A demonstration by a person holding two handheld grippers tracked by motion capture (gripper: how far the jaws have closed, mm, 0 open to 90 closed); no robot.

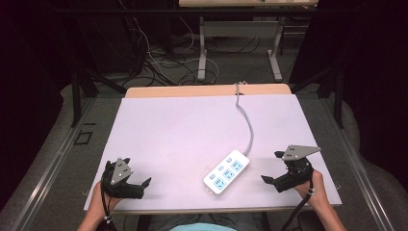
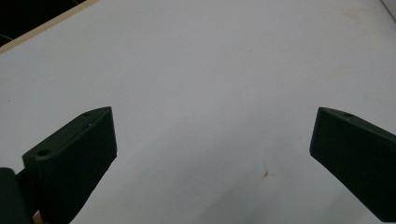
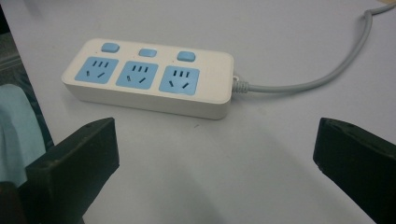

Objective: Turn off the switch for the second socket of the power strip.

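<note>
Power strip (image 1: 226, 171) at 6 o'clock on the worktop (image 1: 168, 130), cord (image 1: 248, 126) toward 12. Rigid, light, smooth plastic, probably; best pinched across the narrow sides. Left hand-held gripper (image 1: 138, 174) and right hand-held gripper (image 1: 272, 167): both spread wide, empty.

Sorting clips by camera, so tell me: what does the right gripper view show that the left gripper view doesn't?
Right gripper view alone: a white power strip with three blue sockets, three blue switches and a grey cord, all lying beyond its open jaws. Left gripper view alone: the table's wooden edge and a small brown mark. Both: two black jaws spread wide over the white tabletop.
</note>
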